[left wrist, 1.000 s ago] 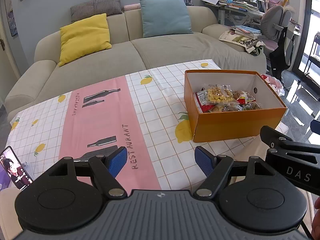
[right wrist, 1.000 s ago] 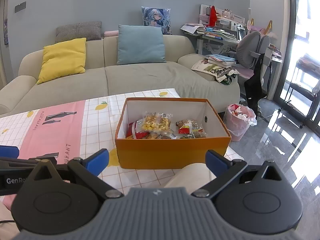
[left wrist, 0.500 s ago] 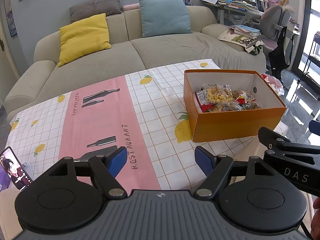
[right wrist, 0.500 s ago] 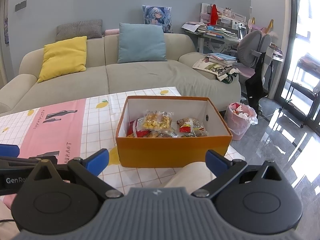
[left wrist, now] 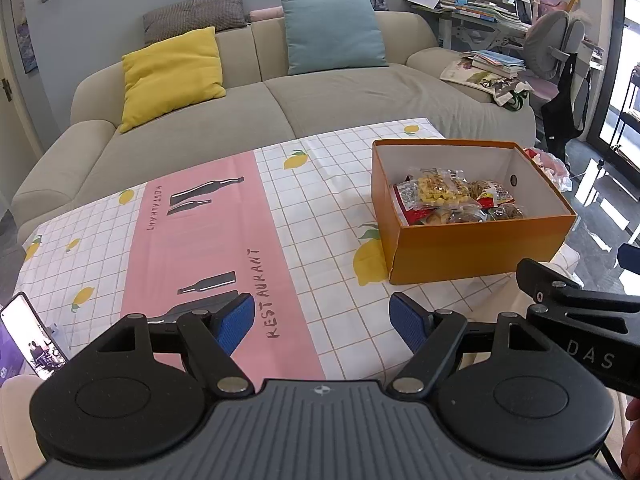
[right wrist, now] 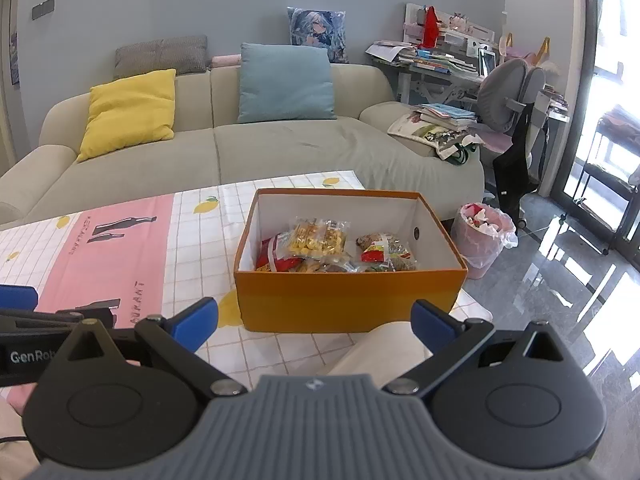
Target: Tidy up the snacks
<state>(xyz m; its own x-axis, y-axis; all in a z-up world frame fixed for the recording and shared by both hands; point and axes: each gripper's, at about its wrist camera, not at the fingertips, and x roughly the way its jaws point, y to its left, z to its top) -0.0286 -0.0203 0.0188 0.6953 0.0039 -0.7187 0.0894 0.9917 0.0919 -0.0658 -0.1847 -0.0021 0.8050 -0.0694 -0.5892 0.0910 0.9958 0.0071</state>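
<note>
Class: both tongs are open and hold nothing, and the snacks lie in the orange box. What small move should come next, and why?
Probably ease the right tongs forward over the orange box toward the yellow snack packet; it lies on top, and the box sits straight ahead of them.

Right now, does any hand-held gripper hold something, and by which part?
Nothing is held. The left hand-held gripper and the right hand-held gripper are both open and empty.

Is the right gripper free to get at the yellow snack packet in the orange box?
Probably yes. The right gripper is open and empty, the orange box has no lid, and the yellow snack packet lies on top.
</note>
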